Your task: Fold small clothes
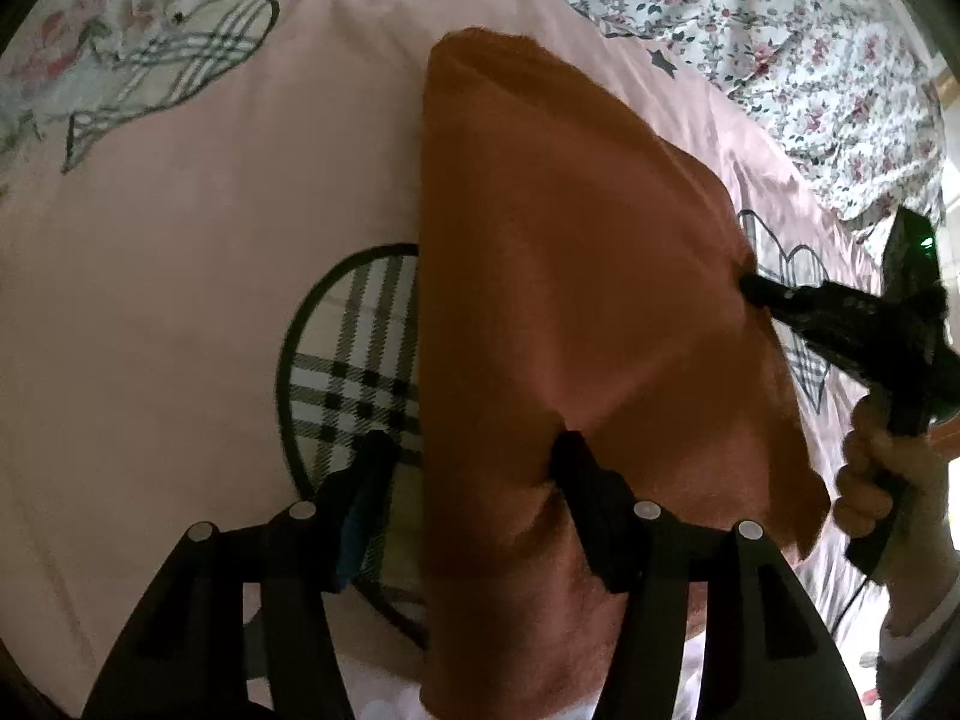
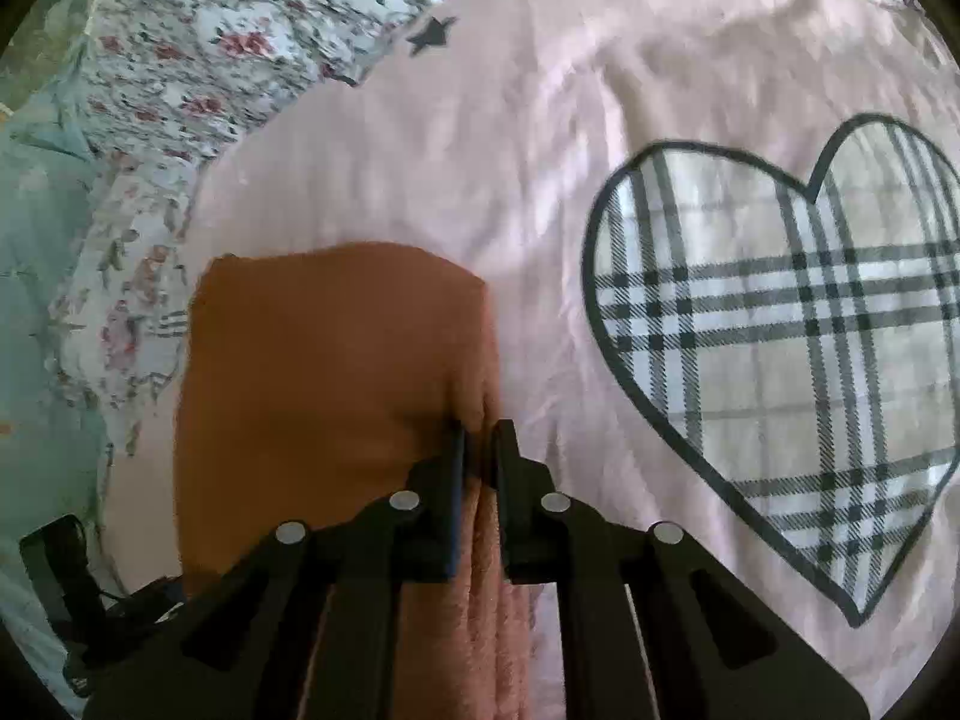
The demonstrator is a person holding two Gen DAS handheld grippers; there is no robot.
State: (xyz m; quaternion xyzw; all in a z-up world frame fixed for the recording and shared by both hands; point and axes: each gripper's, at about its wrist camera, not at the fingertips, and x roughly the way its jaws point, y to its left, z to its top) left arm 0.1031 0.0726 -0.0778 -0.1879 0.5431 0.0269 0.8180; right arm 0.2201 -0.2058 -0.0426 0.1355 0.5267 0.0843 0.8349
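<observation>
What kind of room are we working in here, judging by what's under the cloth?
Most likely a bedroom, on a bed. The orange cloth lies on a pink bedspread printed with plaid hearts, and a crumpled floral quilt is bunched beyond its edge. No other furniture shows.
</observation>
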